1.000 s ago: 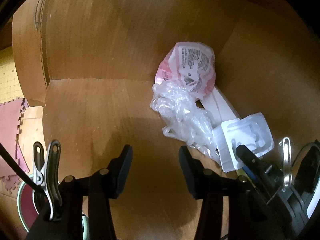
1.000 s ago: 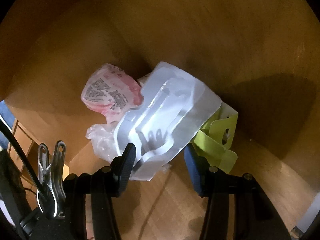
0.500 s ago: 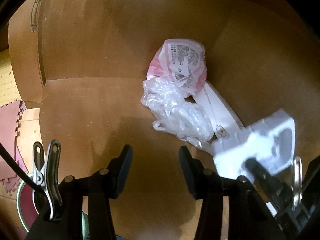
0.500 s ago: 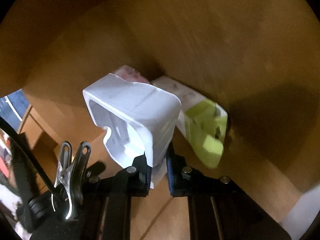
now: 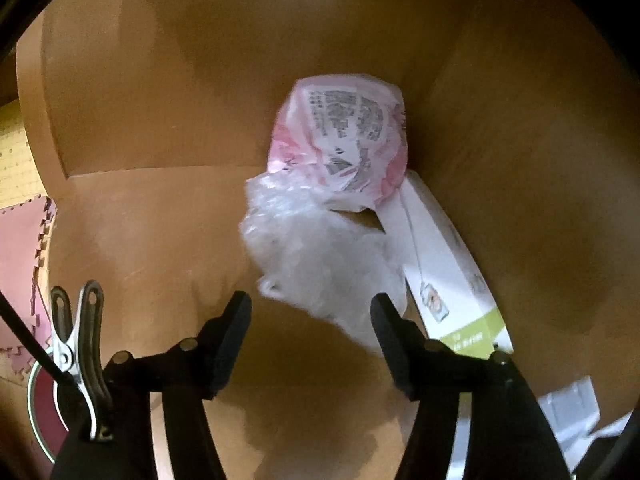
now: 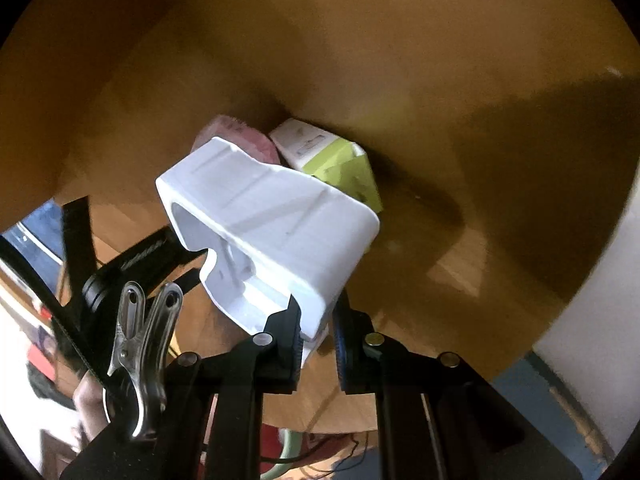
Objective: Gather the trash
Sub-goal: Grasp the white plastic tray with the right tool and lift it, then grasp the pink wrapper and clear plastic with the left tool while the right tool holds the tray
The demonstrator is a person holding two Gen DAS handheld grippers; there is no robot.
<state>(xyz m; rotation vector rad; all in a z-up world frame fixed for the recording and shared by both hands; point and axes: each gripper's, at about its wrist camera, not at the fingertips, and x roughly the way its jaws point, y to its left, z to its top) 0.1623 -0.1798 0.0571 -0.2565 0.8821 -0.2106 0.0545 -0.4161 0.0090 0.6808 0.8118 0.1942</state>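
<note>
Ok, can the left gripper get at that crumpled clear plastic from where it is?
Probably yes. The left gripper is opening, empty, with the clear plastic just ahead of its fingertips and nothing between. The pink wrapper rests against the plastic's far side.

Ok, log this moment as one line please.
right gripper: shut on white plastic tray, lifted | left gripper: opening around clear wrap, not gripping | pink bag, carton: on wooden surface
</note>
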